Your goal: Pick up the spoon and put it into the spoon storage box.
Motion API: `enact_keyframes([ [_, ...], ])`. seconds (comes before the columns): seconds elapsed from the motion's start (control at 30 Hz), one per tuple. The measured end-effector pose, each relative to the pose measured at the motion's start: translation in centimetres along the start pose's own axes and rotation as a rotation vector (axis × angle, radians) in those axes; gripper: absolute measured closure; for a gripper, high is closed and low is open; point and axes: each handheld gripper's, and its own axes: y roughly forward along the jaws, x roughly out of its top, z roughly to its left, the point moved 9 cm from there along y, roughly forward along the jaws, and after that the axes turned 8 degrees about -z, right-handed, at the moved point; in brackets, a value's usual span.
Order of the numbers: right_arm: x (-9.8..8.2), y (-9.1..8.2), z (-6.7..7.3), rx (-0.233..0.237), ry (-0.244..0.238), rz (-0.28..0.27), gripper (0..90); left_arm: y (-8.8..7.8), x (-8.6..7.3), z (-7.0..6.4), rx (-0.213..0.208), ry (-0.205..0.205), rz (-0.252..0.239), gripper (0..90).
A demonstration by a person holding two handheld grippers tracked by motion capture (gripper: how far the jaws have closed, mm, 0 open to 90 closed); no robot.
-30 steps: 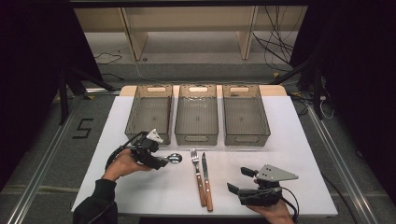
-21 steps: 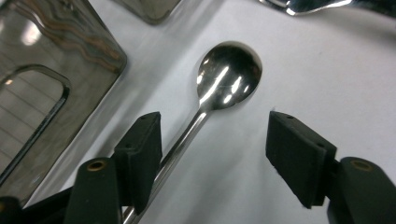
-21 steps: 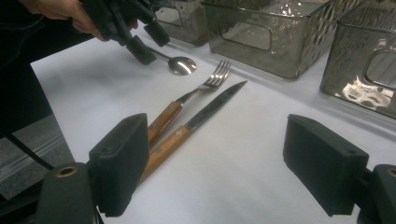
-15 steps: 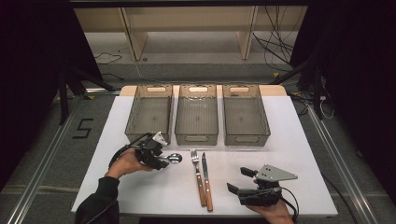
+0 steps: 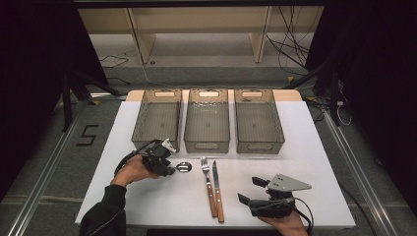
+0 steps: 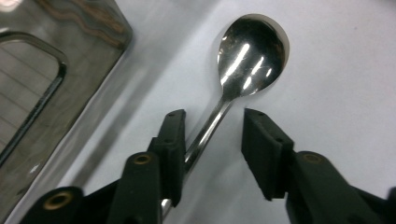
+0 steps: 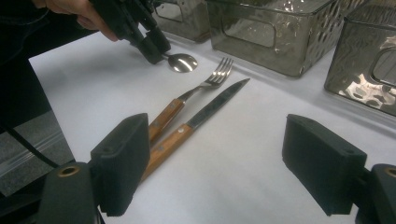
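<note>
While the spoon (image 6: 233, 88) lies flat on the white table (image 5: 319, 162), bowl up and just in front of the left bin (image 5: 157, 118), I have the left claw (image 6: 212, 154) straddling its neck; the jaws have just been closing, and the spoon's stem runs between them. One pad (image 6: 172, 149) appears to touch the stem or stand hard beside it, while the other pad (image 6: 264, 149) stands clear with white table showing in the gap, so I record no grasp yet: the left claw is released, part closed around the stem. I judge the low, slanted approach is chosen so the pads meet the thin stem from both sides, where a flat-lying utensil offers the only purchase. The right claw (image 7: 224, 168) rests near the table's front edge, jaws spread wide on nothing, evidently parked until needed. Fork (image 5: 208, 184) and knife (image 5: 217, 189) lie side by side, wooden handles toward me, untouched, near the spoon. Three clear bins stand in a row behind, middle bin (image 5: 206, 120) and right bin (image 5: 258, 120) included, all appearing empty, presumably one for each utensil. From the high view I get the layout and both hands but not the pad gap; the left gripper view settles that gap, and the right gripper view confirms from the side that the left claw sits low over the stem, bowl protruding.
</note>
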Motion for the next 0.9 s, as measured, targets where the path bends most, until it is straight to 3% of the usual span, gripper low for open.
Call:
enact_keyframes([
  [0.13,0.0,-0.1,0.0,-0.004,-0.003,0.002,24.3,0.0,0.0,-0.4,-0.005,0.016,0.006,68.9],
  [0.27,0.0,-0.1,-0.1,-0.008,-0.001,0.0,24.4,0.0,0.1,-0.8,-0.018,0.059,0.005,76.2],
  [0.53,0.0,-0.2,-0.1,-0.014,-0.002,0.001,24.5,0.0,0.0,-1.4,-0.03,0.102,0.002,84.3],
  [0.7,0.0,-0.3,-0.2,-0.015,-0.002,0.0,24.6,-0.1,0.0,-1.4,-0.036,0.103,0.0,85.5],
  [0.9,0.0,-0.3,-0.2,-0.015,-0.001,-0.001,24.6,-0.3,0.2,-1.3,-0.038,0.072,-0.009,86.4],
])
